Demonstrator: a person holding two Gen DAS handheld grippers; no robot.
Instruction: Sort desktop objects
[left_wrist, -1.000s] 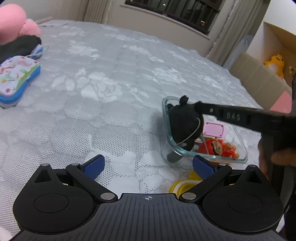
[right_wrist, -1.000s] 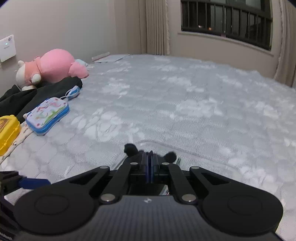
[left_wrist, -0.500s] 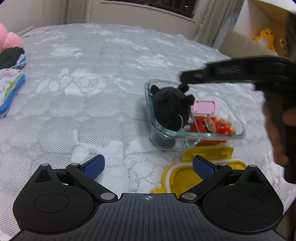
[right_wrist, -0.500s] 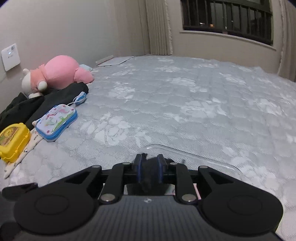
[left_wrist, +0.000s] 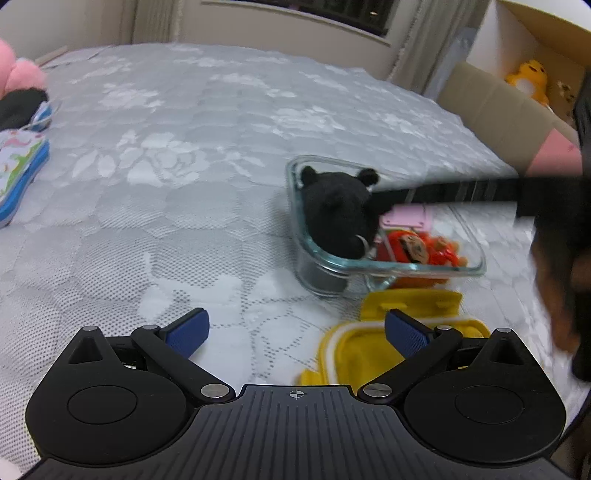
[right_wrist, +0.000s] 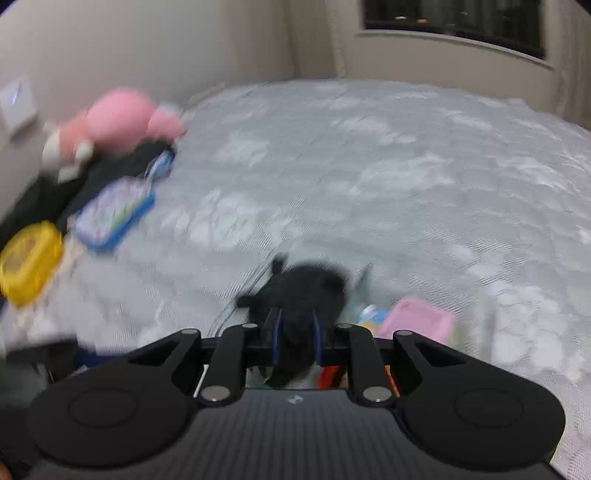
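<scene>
A black plush toy (left_wrist: 336, 210) sits in the left end of a clear glass container (left_wrist: 406, 267) on the bed, beside a pink case (left_wrist: 408, 218) and a red toy (left_wrist: 413, 251). My right gripper (left_wrist: 380, 197) reaches in from the right, with its tips at the plush's upper right side. In the right wrist view its jaws (right_wrist: 295, 332) stand slightly apart, with the blurred plush (right_wrist: 303, 288) between and beyond them; I see no pinch on it. My left gripper (left_wrist: 295, 325) hangs wide open and empty, near the container's yellow lid (left_wrist: 347, 354).
A blue-edged patterned pouch (left_wrist: 18, 173) and a pink plush (right_wrist: 118, 125) on dark cloth lie at the bed's left side, with a yellow box (right_wrist: 29, 258) nearer. A cardboard box (left_wrist: 498, 107) stands right of the bed. A hand (left_wrist: 554, 273) holds the right gripper.
The right gripper's jaws went from fully shut to slightly apart, and it drew back a little. The black plush now rests in the container. The left gripper stayed wide open.
</scene>
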